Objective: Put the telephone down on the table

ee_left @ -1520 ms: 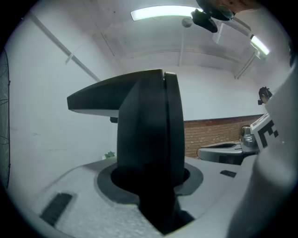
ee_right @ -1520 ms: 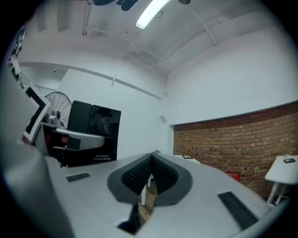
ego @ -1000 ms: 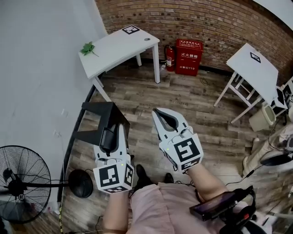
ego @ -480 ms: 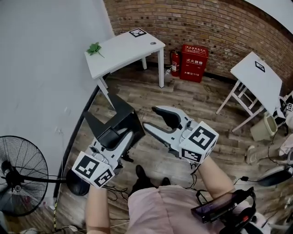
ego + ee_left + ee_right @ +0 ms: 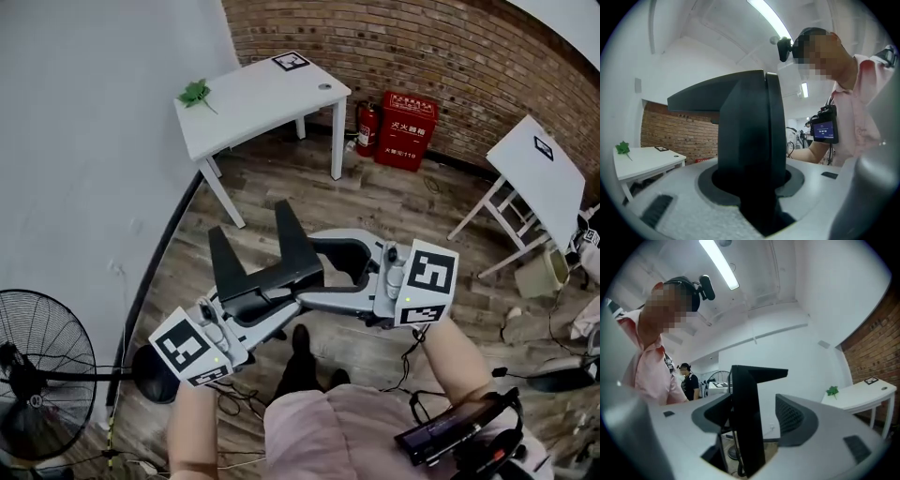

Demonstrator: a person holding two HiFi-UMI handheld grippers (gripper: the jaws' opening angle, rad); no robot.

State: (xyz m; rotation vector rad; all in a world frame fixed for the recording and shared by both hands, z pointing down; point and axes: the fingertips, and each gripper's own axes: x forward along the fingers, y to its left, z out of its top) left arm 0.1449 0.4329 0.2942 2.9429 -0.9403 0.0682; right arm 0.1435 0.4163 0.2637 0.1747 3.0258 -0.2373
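The white counter [image 5: 253, 103] stands at the upper left of the head view, well apart from the black telephone [image 5: 267, 267], which is held in the air at frame centre. The left gripper [image 5: 265, 302] view alone shows its fingers clamped on the telephone. The right gripper [image 5: 314, 272] view shows its fingers opening, with the telephone's edge between them and a gap beside one finger.

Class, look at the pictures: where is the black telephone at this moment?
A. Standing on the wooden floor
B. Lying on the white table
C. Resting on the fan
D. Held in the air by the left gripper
D: the left gripper has its jaws closed on the black telephone, which is above the wooden floor and well short of the white table.
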